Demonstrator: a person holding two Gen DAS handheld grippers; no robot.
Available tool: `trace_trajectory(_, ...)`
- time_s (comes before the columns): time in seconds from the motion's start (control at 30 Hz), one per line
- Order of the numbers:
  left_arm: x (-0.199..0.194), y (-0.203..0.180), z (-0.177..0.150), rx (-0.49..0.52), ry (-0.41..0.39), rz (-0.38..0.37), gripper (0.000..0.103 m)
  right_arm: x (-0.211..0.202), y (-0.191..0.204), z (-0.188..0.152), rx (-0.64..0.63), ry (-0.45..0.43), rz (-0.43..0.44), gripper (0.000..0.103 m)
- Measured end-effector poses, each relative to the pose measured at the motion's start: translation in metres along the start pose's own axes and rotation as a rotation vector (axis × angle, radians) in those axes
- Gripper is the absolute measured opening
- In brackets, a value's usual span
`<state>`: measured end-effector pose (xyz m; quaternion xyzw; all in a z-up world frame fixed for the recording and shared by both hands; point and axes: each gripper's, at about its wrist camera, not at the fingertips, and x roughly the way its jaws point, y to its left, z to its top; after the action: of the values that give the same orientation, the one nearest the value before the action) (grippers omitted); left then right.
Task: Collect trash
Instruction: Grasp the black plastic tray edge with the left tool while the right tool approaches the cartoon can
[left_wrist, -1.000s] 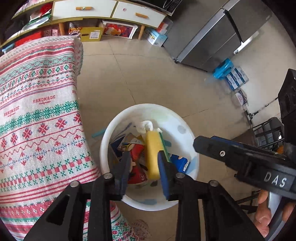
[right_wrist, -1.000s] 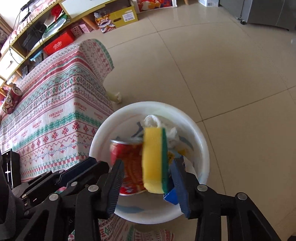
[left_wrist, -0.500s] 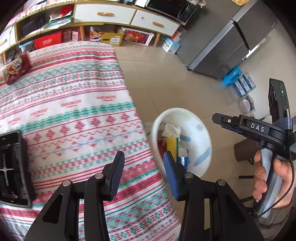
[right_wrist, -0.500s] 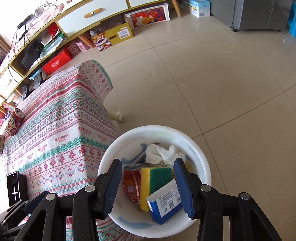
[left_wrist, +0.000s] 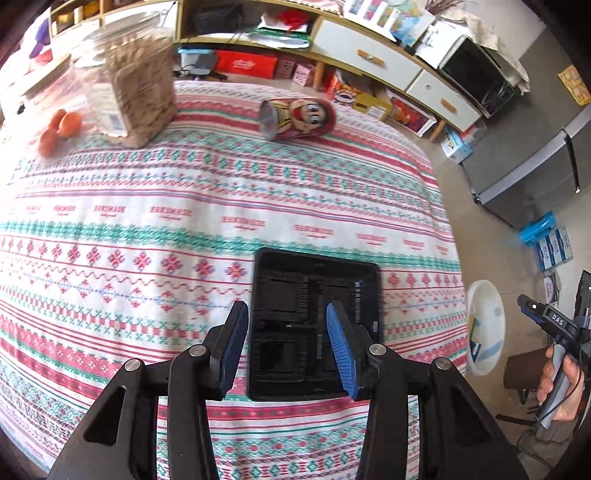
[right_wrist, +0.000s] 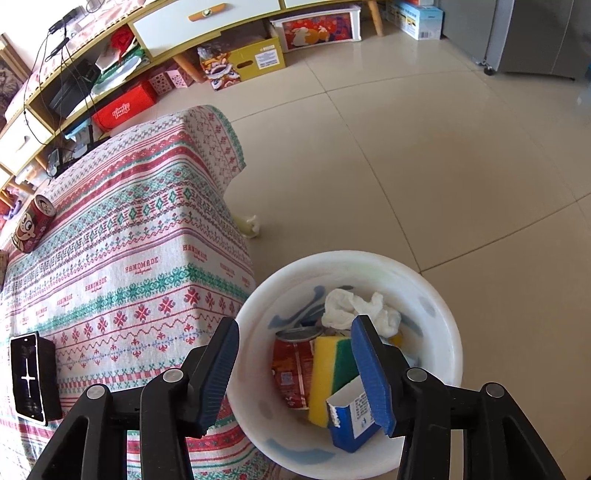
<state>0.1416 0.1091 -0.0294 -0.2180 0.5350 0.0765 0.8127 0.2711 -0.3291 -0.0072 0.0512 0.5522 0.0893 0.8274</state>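
**Two grippers open, tray and can on the table**

You are holding the left gripper (left_wrist: 286, 347) with its jaws spread and empty above the black rectangular plastic tray (left_wrist: 314, 325) lying on the patterned red-and-green tablecloth (left_wrist: 184, 206). You are holding the right gripper (right_wrist: 295, 369), also spread and empty, over the round white plastic bin (right_wrist: 439, 332) on the floor beside the table. Inside the bin are lying a yellow-and-green sponge (right_wrist: 328, 369), a crushed red can (right_wrist: 291, 365), a blue carton (right_wrist: 351, 421) and crumpled white tissue (right_wrist: 354, 306). A red cartoon-printed can (left_wrist: 297, 118) is lying on its side at the table's far end.

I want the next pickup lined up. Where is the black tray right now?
The black tray lies on the patterned tablecloth, directly ahead of the open left gripper, near the table edge beside the white bin.
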Motion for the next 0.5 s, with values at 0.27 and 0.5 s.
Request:
trace_trajectory(0.27, 0.031, 0.010, -0.004, 0.011, 0.047, -0.012, 0.046, 0.012, 0.062, 0.007, -0.091, 0.015, 0.010, 0.056)
trace_trajectory(0.5, 0.046, 0.011, -0.005, 0.027, 0.063, -0.016, 0.005, 0.036, 0.150, 0.011, -0.199, 0.046, 0.131, 0.065)
